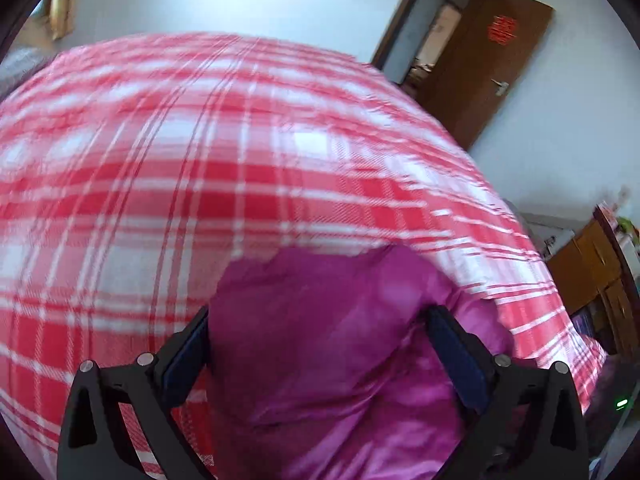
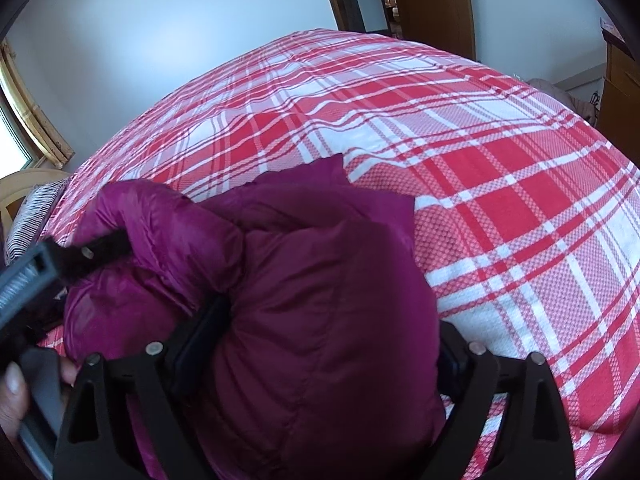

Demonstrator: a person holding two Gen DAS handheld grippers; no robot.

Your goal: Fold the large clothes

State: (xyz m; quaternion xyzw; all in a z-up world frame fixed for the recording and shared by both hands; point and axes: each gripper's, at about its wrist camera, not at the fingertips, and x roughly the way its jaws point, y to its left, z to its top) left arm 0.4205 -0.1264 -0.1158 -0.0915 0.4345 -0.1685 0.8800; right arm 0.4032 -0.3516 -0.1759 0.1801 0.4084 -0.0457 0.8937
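Note:
A magenta puffer jacket (image 1: 336, 352) lies bunched on a bed with a red and white plaid cover (image 1: 168, 168). In the left wrist view my left gripper (image 1: 320, 344) stands wide open with the jacket's fabric bulging between its fingers. In the right wrist view the jacket (image 2: 320, 300) fills the gap of my right gripper (image 2: 332, 332), also wide open, its fingers on either side of a thick fold. The left gripper's body (image 2: 36, 276) shows at the left edge there, pressed against a rolled part of the jacket. The left wrist view is blurred by motion.
The plaid cover (image 2: 500, 184) spreads far beyond the jacket. A brown door (image 1: 480, 64) stands open at the back right. A wooden cabinet (image 1: 592, 272) is at the right. A window frame (image 2: 28, 112) and a chair (image 2: 16, 196) are at the left.

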